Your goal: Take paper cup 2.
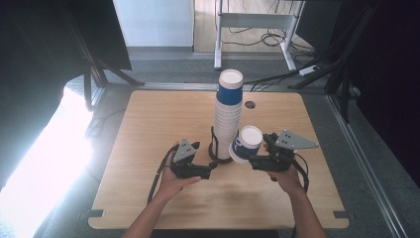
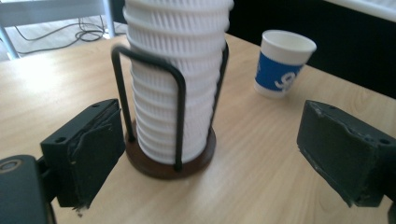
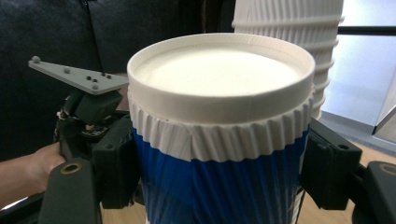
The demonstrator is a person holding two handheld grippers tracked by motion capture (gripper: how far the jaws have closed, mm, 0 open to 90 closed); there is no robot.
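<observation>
High view: a light wooden table point(image 1: 148, 148) carries a tall stack of white ribbed paper cups point(image 1: 228, 119), topped by a blue-banded cup, standing in a black wire holder with a round dark base point(image 1: 218, 157) near the table's middle. The right gripper point(image 1: 255, 161) has its jaws closed on a single white paper cup with a blue band point(image 1: 246, 144), held just to the right of the stack and tilted, its mouth turned up toward the camera. The cup appears to hang above the table, though the angle makes that hard to be sure of. The left gripper point(image 1: 210, 170) sits low at the left of the holder's base, its jaws pointing toward it.

In the left gripper view, the two black padded jaws stand wide apart with nothing pressed between them; the wire holder point(image 2: 175, 158) and the lower part of the cup stack point(image 2: 175, 84) lie ahead of the gap, nearer the left-hand jaw, not touched by either pad. Beyond, the blue-banded cup point(image 2: 282, 65) shows farther off to the right.

In the right gripper view, the blue-banded cup point(image 3: 219, 140) sits between the two black pads, which press on its blue wall from both sides below the ribbed white collar. The stack point(image 3: 299, 42) rises right behind it, and the left gripper's grey plate point(image 3: 77, 74) and a hand point(image 3: 32, 168) show at the left.
</observation>
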